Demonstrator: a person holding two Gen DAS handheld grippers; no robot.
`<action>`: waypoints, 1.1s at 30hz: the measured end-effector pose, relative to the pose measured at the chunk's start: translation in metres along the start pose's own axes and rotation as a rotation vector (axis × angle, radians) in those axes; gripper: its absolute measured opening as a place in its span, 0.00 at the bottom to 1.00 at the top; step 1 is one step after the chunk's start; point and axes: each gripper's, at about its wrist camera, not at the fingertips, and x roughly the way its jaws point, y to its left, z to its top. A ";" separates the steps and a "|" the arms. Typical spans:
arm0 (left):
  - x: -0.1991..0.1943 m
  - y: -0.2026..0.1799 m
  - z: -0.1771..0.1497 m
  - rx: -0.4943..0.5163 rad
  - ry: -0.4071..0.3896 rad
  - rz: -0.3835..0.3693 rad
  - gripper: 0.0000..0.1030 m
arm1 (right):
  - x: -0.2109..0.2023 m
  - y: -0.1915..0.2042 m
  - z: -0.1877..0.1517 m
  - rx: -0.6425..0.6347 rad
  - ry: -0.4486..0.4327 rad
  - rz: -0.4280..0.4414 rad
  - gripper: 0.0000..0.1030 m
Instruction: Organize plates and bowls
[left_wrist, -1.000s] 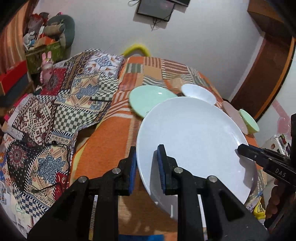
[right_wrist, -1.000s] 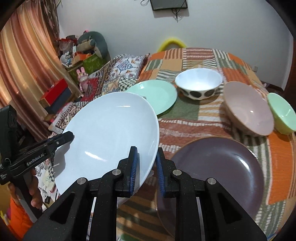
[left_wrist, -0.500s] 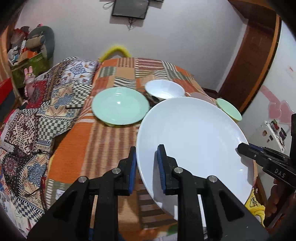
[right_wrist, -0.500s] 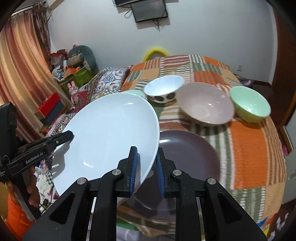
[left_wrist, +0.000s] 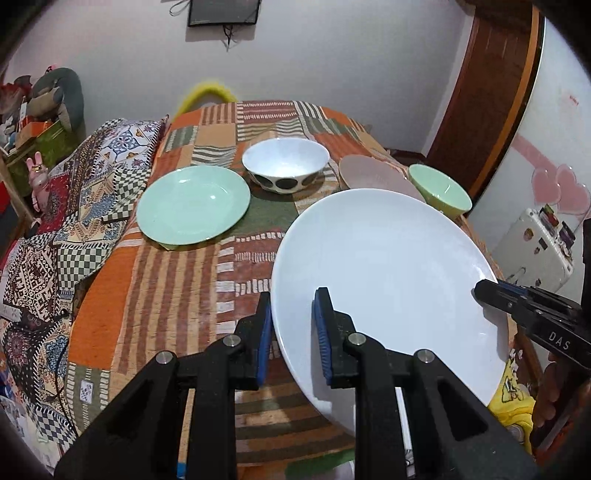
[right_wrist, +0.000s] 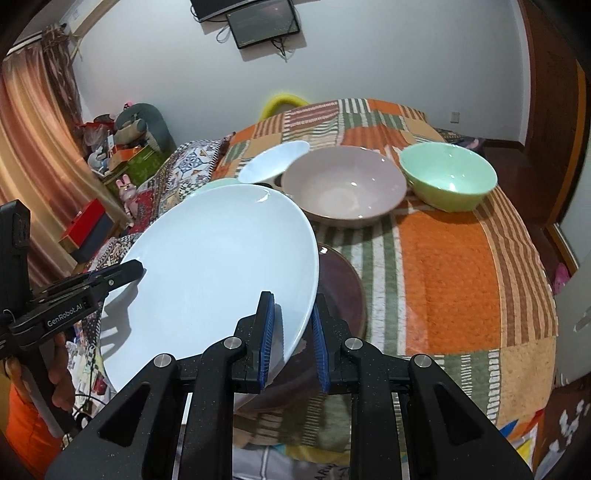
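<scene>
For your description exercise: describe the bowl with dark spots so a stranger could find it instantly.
Start at the patchwork-covered table. At its far side a green plate, the spotted bowl and a pink bowl lie in a row. Only this bowl is white with large dark spots outside.

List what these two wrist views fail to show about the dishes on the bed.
- Purple plate: right wrist view, mostly covered by the white plate; absent from the left wrist view.
- Pink bowl: left wrist view, near side hidden by the white plate.
- Green plate: right wrist view, only a sliver shows.
- Spotted bowl: right wrist view, base hidden behind the pink bowl.
</scene>
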 end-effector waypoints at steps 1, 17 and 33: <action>0.004 -0.001 0.000 0.001 0.007 0.000 0.21 | 0.002 -0.003 -0.001 0.002 0.004 -0.003 0.18; 0.060 -0.005 -0.007 0.009 0.115 -0.016 0.23 | 0.027 -0.021 -0.013 0.024 0.083 -0.063 0.18; 0.073 -0.008 -0.015 0.043 0.139 0.006 0.26 | 0.034 -0.020 -0.013 -0.014 0.085 -0.113 0.18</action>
